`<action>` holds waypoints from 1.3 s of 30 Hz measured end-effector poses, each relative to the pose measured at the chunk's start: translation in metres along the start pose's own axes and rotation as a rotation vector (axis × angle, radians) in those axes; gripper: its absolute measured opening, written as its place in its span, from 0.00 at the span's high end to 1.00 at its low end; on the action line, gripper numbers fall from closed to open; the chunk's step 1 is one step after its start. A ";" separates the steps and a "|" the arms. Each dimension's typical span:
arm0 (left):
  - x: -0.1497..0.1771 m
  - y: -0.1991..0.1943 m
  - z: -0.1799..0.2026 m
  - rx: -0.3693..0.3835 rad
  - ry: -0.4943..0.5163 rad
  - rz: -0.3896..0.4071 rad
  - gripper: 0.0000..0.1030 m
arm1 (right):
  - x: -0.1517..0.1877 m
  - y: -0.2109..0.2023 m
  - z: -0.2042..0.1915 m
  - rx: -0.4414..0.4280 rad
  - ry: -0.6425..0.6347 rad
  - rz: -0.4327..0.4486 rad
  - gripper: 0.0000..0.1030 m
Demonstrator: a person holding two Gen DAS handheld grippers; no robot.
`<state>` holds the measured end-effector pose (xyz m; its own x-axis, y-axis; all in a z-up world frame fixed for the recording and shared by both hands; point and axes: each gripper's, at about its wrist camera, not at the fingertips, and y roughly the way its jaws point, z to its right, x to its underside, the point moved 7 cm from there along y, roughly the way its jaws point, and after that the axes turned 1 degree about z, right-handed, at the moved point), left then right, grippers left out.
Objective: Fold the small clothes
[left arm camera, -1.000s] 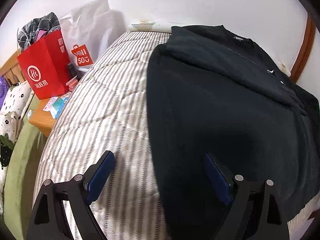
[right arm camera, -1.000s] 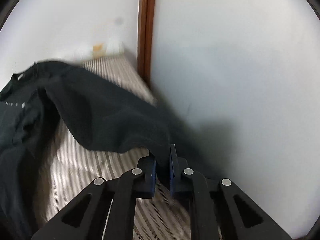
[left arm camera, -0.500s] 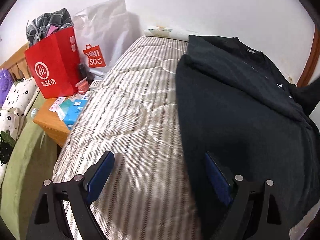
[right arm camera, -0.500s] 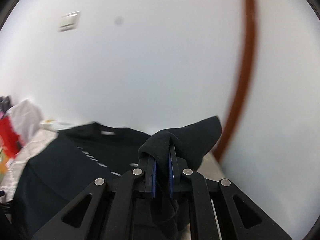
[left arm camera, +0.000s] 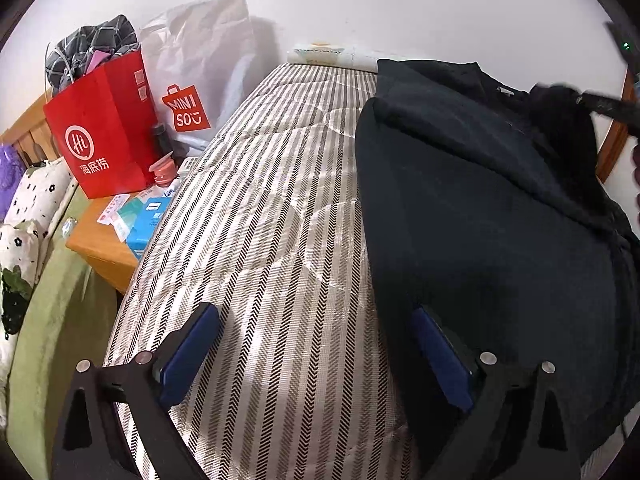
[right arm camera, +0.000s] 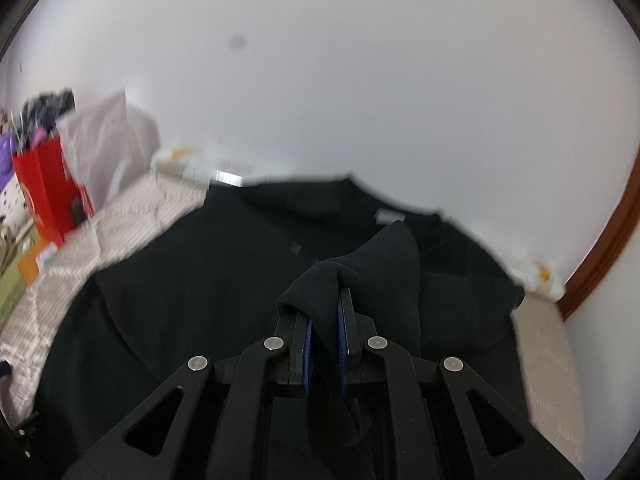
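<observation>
A black long-sleeved shirt (left arm camera: 480,220) lies spread on the right half of a striped mattress (left arm camera: 260,240), collar toward the wall. My left gripper (left arm camera: 316,344) hovers over the shirt's left edge. Its jaws are opening, with only mattress and the hem's edge below them. My right gripper (right arm camera: 325,320) is shut on the black sleeve (right arm camera: 384,264) and holds the cuff up over the shirt's (right arm camera: 180,288) body, though its jaws are starting to open. The left wrist view shows the lifted sleeve (left arm camera: 560,120) at the upper right, hanging from the right gripper (left arm camera: 608,106).
A wooden nightstand (left arm camera: 100,248) left of the mattress carries a red paper bag (left arm camera: 100,132), a white Miniso bag (left arm camera: 200,80) and small boxes. Green bedding (left arm camera: 48,300) lies lower left. A white wall bounds the far side, with a brown door frame (right arm camera: 600,248) at the right.
My right gripper swung the sleeve from the bed's right edge up and across, over the shirt's body. The left gripper shifted slightly and its jaws widened a little.
</observation>
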<state>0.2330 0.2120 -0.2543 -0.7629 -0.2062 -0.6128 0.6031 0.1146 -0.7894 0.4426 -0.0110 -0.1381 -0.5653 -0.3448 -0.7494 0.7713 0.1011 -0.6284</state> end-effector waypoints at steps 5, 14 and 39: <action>0.000 -0.001 -0.002 0.000 0.001 0.000 0.05 | 0.025 0.008 -0.003 -0.047 -0.023 -0.069 0.52; 0.000 -0.003 -0.001 0.026 -0.014 0.012 0.07 | 0.049 -0.073 0.065 0.021 0.030 0.032 0.22; -0.080 -0.006 0.325 0.265 0.424 0.076 0.08 | 0.222 -0.127 0.246 0.087 0.282 -0.125 0.65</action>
<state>0.3665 -0.0876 -0.1885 -0.7088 0.2118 -0.6729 0.6574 -0.1476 -0.7389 0.2909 -0.3300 -0.1729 -0.7068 -0.0758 -0.7033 0.7059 -0.0097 -0.7083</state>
